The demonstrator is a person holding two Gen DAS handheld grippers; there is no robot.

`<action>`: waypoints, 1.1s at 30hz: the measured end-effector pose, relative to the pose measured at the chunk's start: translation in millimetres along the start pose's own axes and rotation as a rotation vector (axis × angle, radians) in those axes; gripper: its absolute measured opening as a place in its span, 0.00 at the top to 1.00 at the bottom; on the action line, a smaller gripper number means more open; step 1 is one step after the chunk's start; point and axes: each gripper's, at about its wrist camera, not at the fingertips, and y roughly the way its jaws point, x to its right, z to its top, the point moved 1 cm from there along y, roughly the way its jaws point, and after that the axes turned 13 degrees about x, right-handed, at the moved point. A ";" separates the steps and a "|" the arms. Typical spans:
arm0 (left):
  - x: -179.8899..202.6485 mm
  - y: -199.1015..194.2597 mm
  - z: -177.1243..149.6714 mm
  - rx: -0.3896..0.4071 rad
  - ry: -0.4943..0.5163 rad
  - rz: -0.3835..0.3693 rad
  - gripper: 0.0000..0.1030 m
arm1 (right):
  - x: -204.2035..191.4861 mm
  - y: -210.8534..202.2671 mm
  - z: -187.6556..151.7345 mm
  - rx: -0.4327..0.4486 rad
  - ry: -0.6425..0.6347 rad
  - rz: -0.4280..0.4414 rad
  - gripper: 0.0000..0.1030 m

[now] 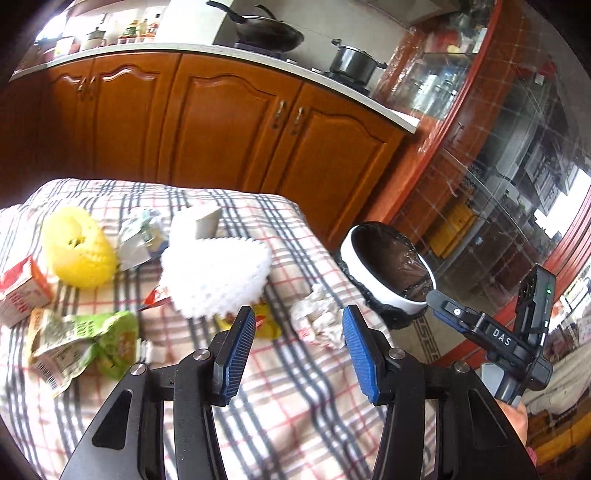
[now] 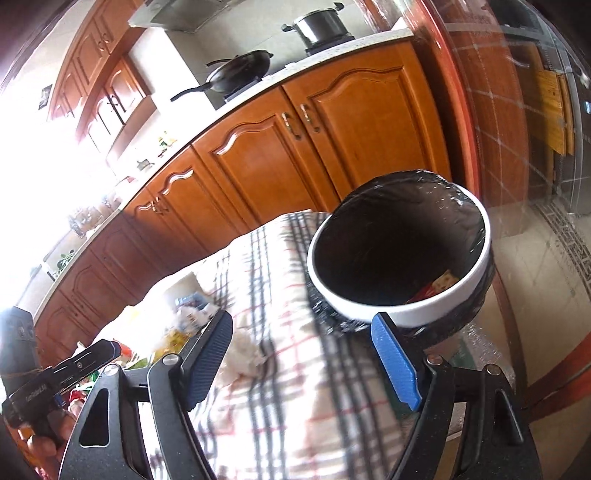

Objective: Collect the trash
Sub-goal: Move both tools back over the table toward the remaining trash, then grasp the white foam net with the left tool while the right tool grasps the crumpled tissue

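Trash lies on a plaid-covered table: a crumpled tissue, white foam netting, yellow foam netting, a green wrapper, a yellow packet, a red-and-white carton. My left gripper is open and empty just short of the tissue. My right gripper is open and empty, near the white bin with a black liner, which holds a red packet. The bin also shows in the left wrist view.
Wooden kitchen cabinets stand behind the table, with a wok and a pot on the counter. A glass cabinet is at the right. Tiled floor lies beyond the bin.
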 end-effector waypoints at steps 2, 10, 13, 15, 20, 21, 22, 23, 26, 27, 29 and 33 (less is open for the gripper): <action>-8.3 -13.5 -4.4 0.003 -0.016 0.010 0.52 | -6.9 -2.8 -4.8 0.003 -0.008 0.006 0.23; -29.9 -36.5 -4.8 0.018 -0.072 0.046 0.48 | -28.7 -4.3 -26.3 -0.021 -0.029 0.026 0.22; -37.2 -38.9 -3.8 0.021 -0.088 0.053 0.47 | -35.5 -1.6 -32.9 -0.034 -0.039 0.035 0.22; -41.5 -41.2 -3.5 0.023 -0.098 0.054 0.46 | -40.5 1.0 -36.2 -0.043 -0.049 0.040 0.22; -44.9 -35.6 -0.5 0.018 -0.112 0.065 0.33 | -51.8 8.2 -41.6 -0.063 -0.075 0.048 0.22; -44.9 -27.8 3.2 0.015 -0.114 0.066 0.32 | -54.1 9.1 -42.4 -0.066 -0.085 0.048 0.22; -46.2 -26.0 3.8 0.014 -0.116 0.068 0.30 | -57.1 10.1 -43.7 -0.068 -0.098 0.048 0.21; -47.8 -24.4 4.4 0.014 -0.117 0.071 0.29 | -60.6 11.1 -44.5 -0.069 -0.116 0.049 0.18; -51.1 -16.4 7.5 0.006 -0.118 0.075 0.26 | -67.8 13.0 -46.0 -0.063 -0.151 0.050 0.13; -52.7 -13.3 8.5 0.002 -0.120 0.072 0.25 | -69.6 14.6 -46.1 -0.065 -0.157 0.057 0.13; -54.9 -6.0 12.5 -0.009 -0.127 0.064 0.22 | -72.4 20.4 -45.8 -0.075 -0.158 0.066 0.12; -55.6 12.1 20.8 -0.024 -0.101 0.062 0.20 | -74.9 36.1 -46.4 -0.104 -0.167 0.075 0.10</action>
